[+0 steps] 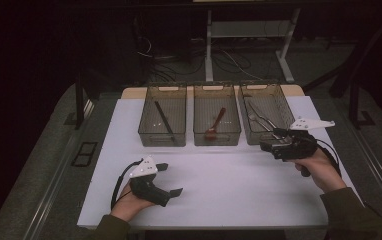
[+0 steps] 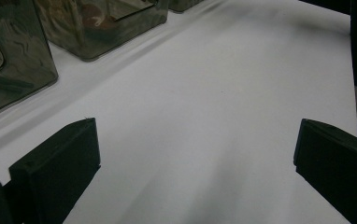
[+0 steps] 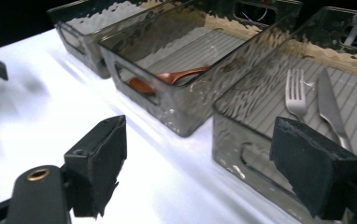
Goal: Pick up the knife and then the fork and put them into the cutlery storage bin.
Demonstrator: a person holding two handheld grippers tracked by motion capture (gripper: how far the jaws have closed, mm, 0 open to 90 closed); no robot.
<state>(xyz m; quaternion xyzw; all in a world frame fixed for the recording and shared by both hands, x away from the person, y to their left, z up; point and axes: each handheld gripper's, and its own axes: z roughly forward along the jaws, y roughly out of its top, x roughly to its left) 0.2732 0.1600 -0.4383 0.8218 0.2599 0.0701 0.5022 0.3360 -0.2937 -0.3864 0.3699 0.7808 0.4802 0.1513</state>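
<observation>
Olive sleeves (image 1: 346, 207), blk hand-held grippers (image 1: 170, 180) w/ grey plates, cables.

Count on white table (image 1: 219, 185): three clear smoked bins in a row: left bin (image 1: 162, 121), middle bin (image 1: 216, 120), right bin (image 1: 269, 112). One dark stick-like utensil (image 1: 164, 120). One reddish-brown spoon (image 3: 169, 77). One fork (image 3: 296, 95), one knife (image 3: 330, 109). Two handheld grippers: left gripper (image 1: 171, 179), right gripper (image 1: 279, 134).
</observation>
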